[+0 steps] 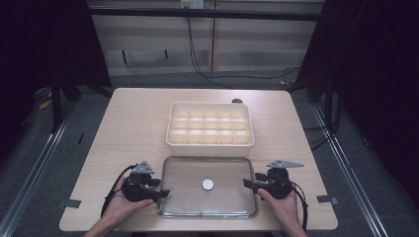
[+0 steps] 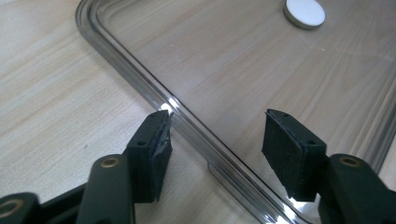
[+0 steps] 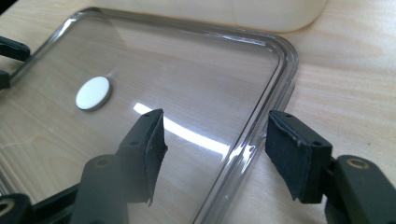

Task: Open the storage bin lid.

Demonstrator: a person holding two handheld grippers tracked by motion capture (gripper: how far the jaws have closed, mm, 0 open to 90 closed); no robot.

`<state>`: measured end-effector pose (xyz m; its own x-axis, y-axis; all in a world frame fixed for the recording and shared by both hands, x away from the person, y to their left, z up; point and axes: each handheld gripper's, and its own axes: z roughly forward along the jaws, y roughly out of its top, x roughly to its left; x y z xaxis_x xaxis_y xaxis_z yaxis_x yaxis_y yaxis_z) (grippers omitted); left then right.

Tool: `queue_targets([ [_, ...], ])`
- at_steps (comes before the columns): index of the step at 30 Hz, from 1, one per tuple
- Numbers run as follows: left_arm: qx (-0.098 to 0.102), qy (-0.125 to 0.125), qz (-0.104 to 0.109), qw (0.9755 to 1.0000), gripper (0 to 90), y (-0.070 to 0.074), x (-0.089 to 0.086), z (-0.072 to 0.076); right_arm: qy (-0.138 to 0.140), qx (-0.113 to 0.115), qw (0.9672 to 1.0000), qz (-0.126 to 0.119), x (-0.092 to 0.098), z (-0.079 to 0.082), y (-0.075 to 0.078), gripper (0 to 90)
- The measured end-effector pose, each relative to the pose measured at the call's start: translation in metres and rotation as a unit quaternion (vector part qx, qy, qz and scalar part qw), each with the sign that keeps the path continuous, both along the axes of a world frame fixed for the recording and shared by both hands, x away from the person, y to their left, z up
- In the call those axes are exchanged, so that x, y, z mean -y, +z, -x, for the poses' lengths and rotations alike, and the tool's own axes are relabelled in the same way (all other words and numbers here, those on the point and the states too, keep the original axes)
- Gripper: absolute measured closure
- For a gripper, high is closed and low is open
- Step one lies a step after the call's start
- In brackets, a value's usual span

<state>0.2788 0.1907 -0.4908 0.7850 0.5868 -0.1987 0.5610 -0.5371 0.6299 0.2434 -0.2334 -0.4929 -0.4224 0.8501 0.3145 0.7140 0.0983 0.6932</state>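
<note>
Pale wood table [image 1: 133, 123] under dim light, dark floor and cables behind; left gripper [image 1: 160, 193] low at the near left, jaws parted and straddling the left rim of the clear lid [image 1: 170, 173], pads off the plastic, nothing held; in the left gripper view the rim runs diagonally between the two black pads [image 2: 156, 144], one pad over bare wood, the other over the lid's panel. Right gripper [image 1: 248, 183] at the near right, jaws likewise apart across the lid's right rim, pads [image 3: 292, 154] not pressing, nothing gripped. Lid lies flat on the table between the two grippers, near edge close to the table's front; small white round disc [image 1: 208, 184] at the lid's middle. Beyond the lid, just beside its far edge, cream compartment box [image 1: 173, 131], open-topped, cells in a grid.
</note>
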Motion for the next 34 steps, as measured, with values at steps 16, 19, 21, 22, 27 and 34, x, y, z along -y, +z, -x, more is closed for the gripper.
queue_targets([
  [16, 0.049, 0.014, 0.047, 0.9976, 28.3, 0.025, -0.01, 0.008, 0.015, 0.091, 0.9949, -0.041, 0.008, 0.02, 0.028, 32.3],
  [19, 0.061, 0.021, 0.049, 0.9967, 25.8, 0.029, -0.013, 0.013, 0.013, 0.103, 0.9936, -0.046, 0.011, 0.029, 0.034, 30.2],
  [21, 0.066, 0.026, 0.05, 0.9962, 26.2, 0.031, -0.017, 0.016, 0.009, 0.107, 0.9931, -0.047, 0.014, 0.034, 0.036, 29.5],
  [22, 0.068, 0.029, 0.05, 0.996, 26.2, 0.032, -0.019, 0.017, 0.007, 0.108, 0.9929, -0.049, 0.016, 0.037, 0.037, 28.7],
  [27, 0.071, 0.046, 0.058, 0.9947, 25.3, 0.034, -0.031, 0.028, -0.011, 0.123, 0.9917, -0.034, 0.036, 0.056, 0.039, 26.2],
  [34, 0.089, 0.062, 0.048, 0.993, 22.4, 0.035, -0.042, 0.035, -0.037, 0.131, 0.9904, -0.026, 0.054, 0.069, 0.035, 24.2],
])
